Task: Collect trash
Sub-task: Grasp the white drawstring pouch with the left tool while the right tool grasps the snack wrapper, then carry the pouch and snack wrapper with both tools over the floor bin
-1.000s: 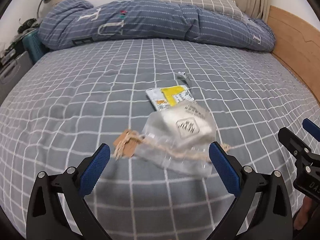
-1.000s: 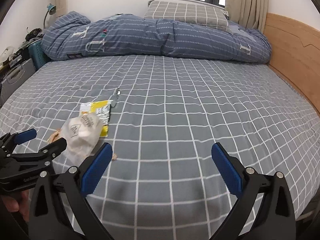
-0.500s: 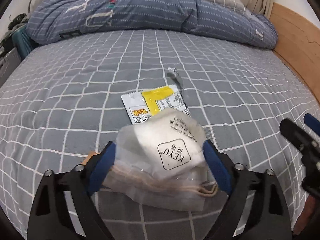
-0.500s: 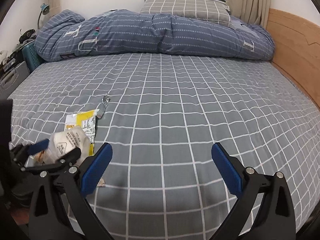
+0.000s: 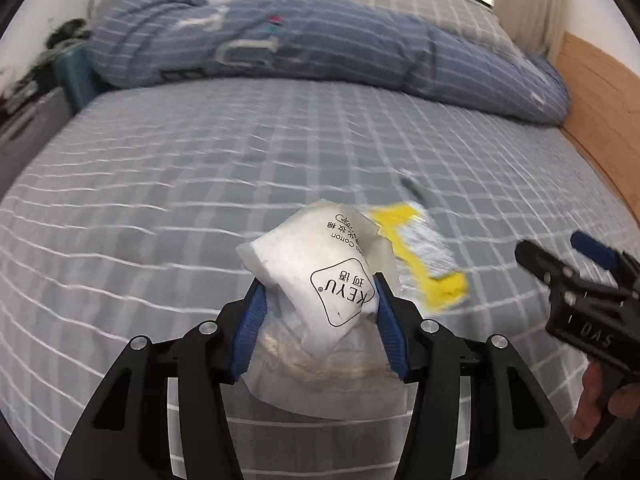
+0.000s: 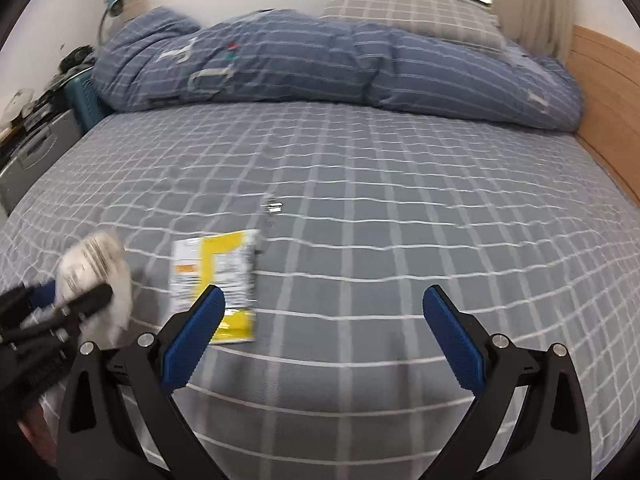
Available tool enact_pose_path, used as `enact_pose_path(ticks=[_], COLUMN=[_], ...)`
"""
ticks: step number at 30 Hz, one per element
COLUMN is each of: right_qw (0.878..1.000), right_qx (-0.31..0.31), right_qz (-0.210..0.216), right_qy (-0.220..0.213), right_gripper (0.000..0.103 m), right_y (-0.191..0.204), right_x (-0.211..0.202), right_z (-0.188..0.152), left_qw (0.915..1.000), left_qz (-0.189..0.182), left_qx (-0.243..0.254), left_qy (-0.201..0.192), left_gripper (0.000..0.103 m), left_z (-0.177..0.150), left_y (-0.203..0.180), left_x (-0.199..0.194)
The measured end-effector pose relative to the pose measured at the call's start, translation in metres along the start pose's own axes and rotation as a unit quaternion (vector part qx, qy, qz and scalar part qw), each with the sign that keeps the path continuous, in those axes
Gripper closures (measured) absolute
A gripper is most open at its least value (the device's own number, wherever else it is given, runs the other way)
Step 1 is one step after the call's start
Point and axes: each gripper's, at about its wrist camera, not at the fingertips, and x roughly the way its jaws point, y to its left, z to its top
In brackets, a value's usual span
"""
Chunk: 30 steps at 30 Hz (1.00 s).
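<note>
My left gripper [image 5: 318, 300] is shut on a white plastic cotton-pad bag [image 5: 320, 276] printed KEYU and holds it above the grey checked bed; the bag also shows in the right wrist view [image 6: 96, 276]. A yellow and white snack wrapper [image 5: 420, 256] lies flat on the sheet just right of it, and in the right wrist view [image 6: 218, 276] it lies under my left fingertip. A small silver scrap [image 6: 273, 207] lies beyond the wrapper. My right gripper [image 6: 324, 320] is open and empty, low over the sheet.
A rolled blue duvet [image 6: 320, 68] and a checked pillow [image 6: 408, 8] lie across the far side of the bed. A wooden headboard [image 6: 608, 112] runs along the right. A grey case and clutter [image 6: 36, 148] stand off the left edge.
My left gripper has closed on the white bag and lifted it off the sheet. My right gripper has moved left toward the yellow wrapper, still open.
</note>
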Motion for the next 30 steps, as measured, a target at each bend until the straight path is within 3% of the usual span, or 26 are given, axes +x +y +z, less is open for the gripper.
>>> enact_pose_path(ticks=[10,17,24,26,30], right_qw=[0.997,0.995,0.993,0.993,0.992], right_qx=[-0.046,-0.045,-0.048,-0.049,-0.060], right_qz=[0.025,0.036,0.044,0.047,0.051], right_qy=[0.052,0.082,0.094,0.098,0.097], right_gripper=[0.008,0.025,0.035,0.051,0.063], right_y=[0.070,0.079,0.078,0.078,0.082], right_x=[0.052,0.073,0.077,0.078,0.077], right_z=[0.001,-0.002,-0.004,-0.006,-0.008], left_qw=[0.9993,0.9989,0.9990,0.9990,0.9990], left_qz=[0.013,0.008,0.004,0.005,0.005], left_qx=[-0.035,-0.044,-0.042,-0.042,-0.041], left_qy=[0.004,0.010,0.013,0.013,0.015], left_gripper=[0.051,0.051,0.051,0.051,0.051], left_z=[0.003,-0.001,-0.004,-0.004,-0.004], left_y=[0.050,0.058,0.054,0.054,0.052], left_x=[0.005,0.011,0.014,0.015,0.017])
